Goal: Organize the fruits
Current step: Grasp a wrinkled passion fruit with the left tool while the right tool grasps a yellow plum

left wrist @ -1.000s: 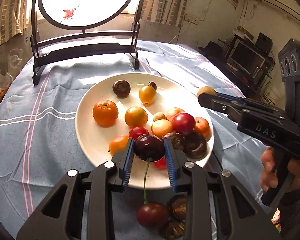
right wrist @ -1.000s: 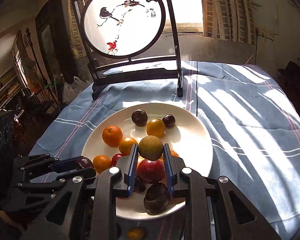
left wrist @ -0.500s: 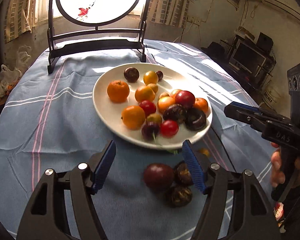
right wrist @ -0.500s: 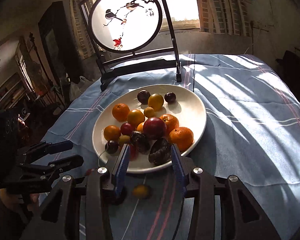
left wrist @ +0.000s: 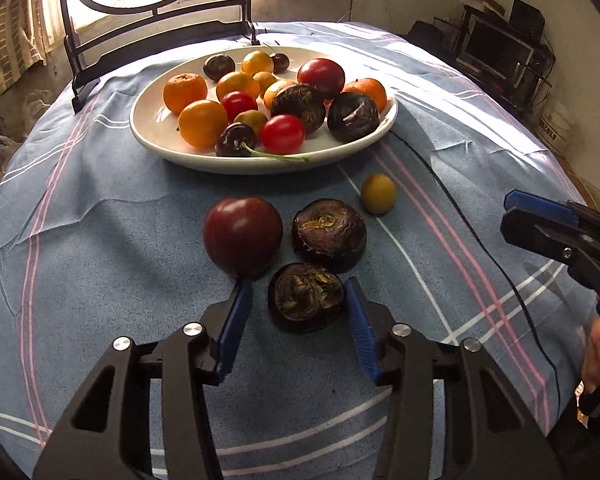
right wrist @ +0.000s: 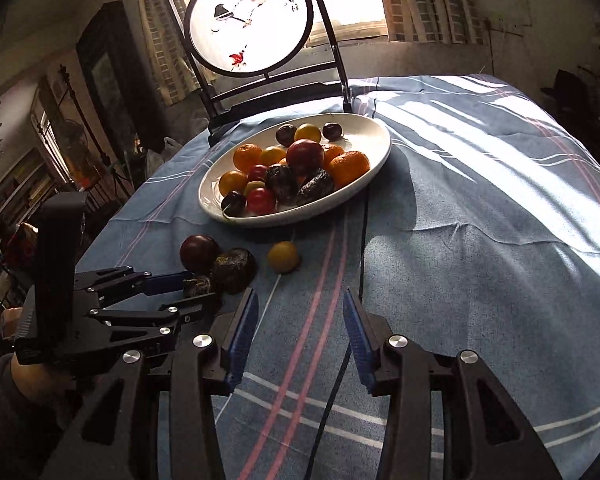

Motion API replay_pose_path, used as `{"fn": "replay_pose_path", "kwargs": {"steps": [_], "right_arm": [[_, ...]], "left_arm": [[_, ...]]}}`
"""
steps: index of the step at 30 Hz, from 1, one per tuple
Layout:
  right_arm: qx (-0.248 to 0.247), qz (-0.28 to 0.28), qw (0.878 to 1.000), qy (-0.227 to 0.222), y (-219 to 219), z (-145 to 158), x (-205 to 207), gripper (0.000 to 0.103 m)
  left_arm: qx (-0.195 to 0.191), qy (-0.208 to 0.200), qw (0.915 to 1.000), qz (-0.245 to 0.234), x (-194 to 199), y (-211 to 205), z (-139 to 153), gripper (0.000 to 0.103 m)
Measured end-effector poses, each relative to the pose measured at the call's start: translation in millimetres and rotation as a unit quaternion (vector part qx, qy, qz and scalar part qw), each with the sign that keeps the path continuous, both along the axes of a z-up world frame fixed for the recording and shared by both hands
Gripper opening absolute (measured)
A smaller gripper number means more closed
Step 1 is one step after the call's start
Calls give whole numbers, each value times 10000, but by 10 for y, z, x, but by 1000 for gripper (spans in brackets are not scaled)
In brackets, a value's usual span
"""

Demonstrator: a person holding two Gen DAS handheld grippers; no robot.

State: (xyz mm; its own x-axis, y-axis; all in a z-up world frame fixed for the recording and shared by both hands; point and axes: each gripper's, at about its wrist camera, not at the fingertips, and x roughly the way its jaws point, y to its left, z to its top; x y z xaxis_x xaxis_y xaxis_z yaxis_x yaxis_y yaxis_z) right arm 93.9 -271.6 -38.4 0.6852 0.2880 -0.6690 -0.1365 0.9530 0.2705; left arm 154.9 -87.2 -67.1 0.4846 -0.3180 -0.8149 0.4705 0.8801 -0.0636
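1. While sunlight is falling across the blue striped cloth on the table, a white plate is sitting near a round painted screen, carrying oranges, small yellow and red fruits, a cherry with a green stem and 2 dark wrinkled fruits.
2. Just in front of the plate, 4 fruits are lying on the cloth: a dark red plum, 2 dark wrinkled fruits and a small yellow fruit set a little apart.
3. The left tool is pointing down at the nearer wrinkled fruit, which is lying between its blue pads; its jaws have just been closing, yet a gap is showing on the left side and the right pad looks just beside or touching, so it is not pinching anything.
4. The right tool is hanging spread over bare cloth, holding nothing, with the yellow fruit lying ahead of it.
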Motion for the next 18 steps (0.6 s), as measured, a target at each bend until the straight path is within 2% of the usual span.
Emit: {"fn": "replay_pose_path", "kwargs": {"steps": [2, 5, 9, 11, 13, 18], "right_arm": [[-39, -11, 10000, 22, -25, -8, 23, 44], [-56, 38, 9999, 95, -13, -23, 114, 44], [-240, 177, 9993, 203, 153, -49, 336, 44], [-326, 168, 9988, 335, 244, -88, 492, 44], [-424, 167, 9981, 424, 326, -129, 622, 43], [-613, 181, 9955, 697, 496, -266, 843, 37]], "left_arm": [[-182, -6, 9998, -68, -37, 30, 20, 37], [-1073, -247, 9939, -26, -127, 256, 163, 37], [-1818, -383, 9802, 690, -129, 643, 209, 37], [-1985, -561, 9752, 800, -173, 712, 255, 37], [-1999, -662, 9745, 770, -201, 707, 283, 37], [-2067, -597, 9736, 766, -162, 734, 289, 37]]}}
